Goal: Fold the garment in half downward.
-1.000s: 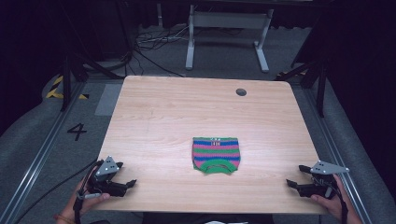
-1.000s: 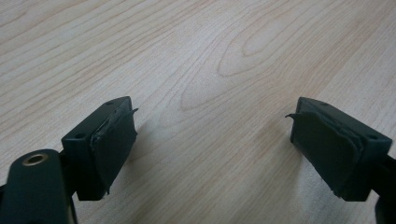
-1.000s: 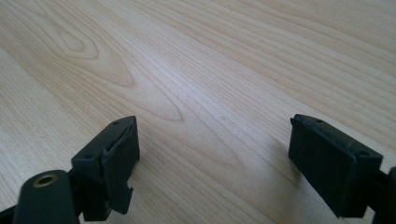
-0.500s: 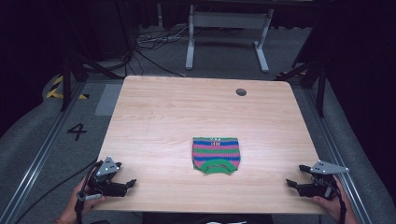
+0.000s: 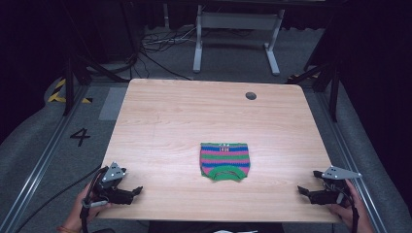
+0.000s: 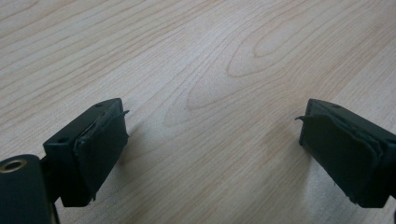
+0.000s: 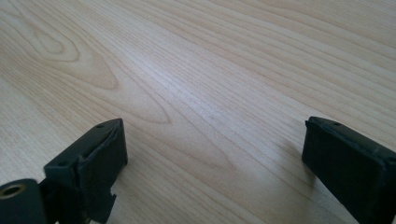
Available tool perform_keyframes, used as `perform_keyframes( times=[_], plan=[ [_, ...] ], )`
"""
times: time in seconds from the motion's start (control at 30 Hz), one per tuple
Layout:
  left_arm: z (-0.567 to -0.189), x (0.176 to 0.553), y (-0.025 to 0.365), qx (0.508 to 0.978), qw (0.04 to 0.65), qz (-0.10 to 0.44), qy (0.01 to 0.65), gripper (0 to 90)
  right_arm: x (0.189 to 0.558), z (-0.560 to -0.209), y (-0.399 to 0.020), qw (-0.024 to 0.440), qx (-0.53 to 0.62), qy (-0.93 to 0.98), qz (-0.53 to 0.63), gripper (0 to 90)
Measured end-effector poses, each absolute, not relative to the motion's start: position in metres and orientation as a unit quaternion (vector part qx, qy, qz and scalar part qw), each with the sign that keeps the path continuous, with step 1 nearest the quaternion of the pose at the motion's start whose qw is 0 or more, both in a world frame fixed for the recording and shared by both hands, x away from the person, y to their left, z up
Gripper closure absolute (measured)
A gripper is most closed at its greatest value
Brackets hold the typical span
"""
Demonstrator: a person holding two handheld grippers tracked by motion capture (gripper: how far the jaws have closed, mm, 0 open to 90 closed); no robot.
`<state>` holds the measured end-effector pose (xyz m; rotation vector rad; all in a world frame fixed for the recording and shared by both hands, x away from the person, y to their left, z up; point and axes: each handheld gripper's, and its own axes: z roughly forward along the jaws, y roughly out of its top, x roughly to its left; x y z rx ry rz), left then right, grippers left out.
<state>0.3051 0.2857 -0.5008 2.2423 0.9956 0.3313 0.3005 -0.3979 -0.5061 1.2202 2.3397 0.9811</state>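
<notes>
Garment: a small folded knit piece with green, pink and blue stripes (image 5: 225, 160) lies flat on the bench (image 5: 175, 116), a little toward the person from its middle, well apart from both tools.
Left hand-held gripper (image 5: 130, 191): parked at the near left corner, jaws spread wide with bare wood between them, holding nothing.
Right hand-held gripper (image 5: 307, 192): parked at the near right corner, jaws likewise wide apart and empty.
Step in hand: judged as the reach toward the cloth, not yet begun.
Doing it well: bring both tools in low from either side, aim at the two outer edges, and pinch only the top layer near a corner so the fold does not drag.
Hard to make out: what kind of garment it is, how many layers it has, and the small mark near its far hem.
</notes>
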Motion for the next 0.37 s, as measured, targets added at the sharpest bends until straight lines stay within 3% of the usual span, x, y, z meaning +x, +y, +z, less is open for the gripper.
perform_keyframes(
  times=[0.2,0.37],
  plan=[
    [-0.5008,0.3056,0.2848,0.855,0.325,0.131,0.382,6.8,0.3022,-0.5065,-0.3975,0.163,0.434,0.819,0.338,2.4],
    [-0.5016,0.3094,0.2794,0.855,0.314,0.128,0.392,0.0,0.3036,-0.5069,-0.3971,0.163,0.44,0.817,0.335,0.1]
  ],
)
